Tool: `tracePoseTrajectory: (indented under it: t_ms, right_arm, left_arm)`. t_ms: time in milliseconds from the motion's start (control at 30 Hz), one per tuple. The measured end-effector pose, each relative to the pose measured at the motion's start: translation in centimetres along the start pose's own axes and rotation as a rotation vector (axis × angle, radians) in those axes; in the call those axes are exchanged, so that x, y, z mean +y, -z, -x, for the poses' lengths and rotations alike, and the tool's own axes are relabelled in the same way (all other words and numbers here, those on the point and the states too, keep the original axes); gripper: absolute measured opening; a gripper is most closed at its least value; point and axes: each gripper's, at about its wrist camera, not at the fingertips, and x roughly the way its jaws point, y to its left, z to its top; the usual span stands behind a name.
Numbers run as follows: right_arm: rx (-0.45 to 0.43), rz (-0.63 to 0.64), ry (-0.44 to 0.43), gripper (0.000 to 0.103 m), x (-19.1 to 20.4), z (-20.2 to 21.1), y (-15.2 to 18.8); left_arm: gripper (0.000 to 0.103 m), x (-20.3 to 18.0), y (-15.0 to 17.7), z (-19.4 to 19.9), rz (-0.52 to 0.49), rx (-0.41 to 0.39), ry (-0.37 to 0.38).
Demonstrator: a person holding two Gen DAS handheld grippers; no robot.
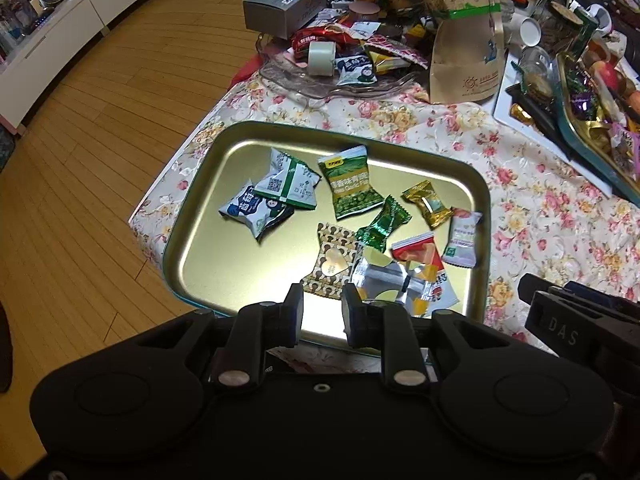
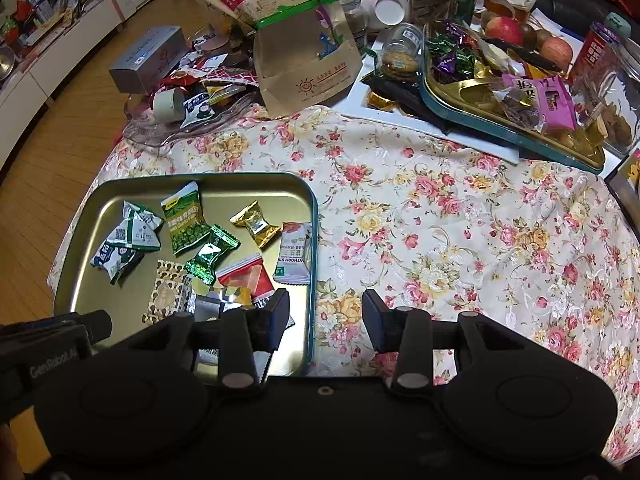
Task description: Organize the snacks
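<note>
— Hovering over a gold tin tray (image 1: 200,264) on the floral-clothed counter (image 2: 460,220), the left hand-held gripper (image 1: 322,316) stands released, nothing between its fingers.

— And the snacks?

— Wrapped snacks lie scattered in the tray: a green pea packet (image 1: 352,188), a gold candy (image 1: 426,202), a green foil candy (image 1: 384,224). More are heaped on a clear glass dish (image 2: 160,136) at the far left.

— The other hand?

— The right hand-held gripper (image 2: 326,322) is also released, straddling the tray's right rim.
</note>
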Motion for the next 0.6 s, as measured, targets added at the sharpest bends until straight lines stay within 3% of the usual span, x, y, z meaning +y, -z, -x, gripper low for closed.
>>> tracePoseTrajectory:
  t_ms: [600]
  right_arm:
    - [0.022,0.034,0.011,0.043,0.56,-0.54,0.31]
  left_arm:
    - [0.03,0.2,0.04,-0.5,0.011,0.017,-0.01]
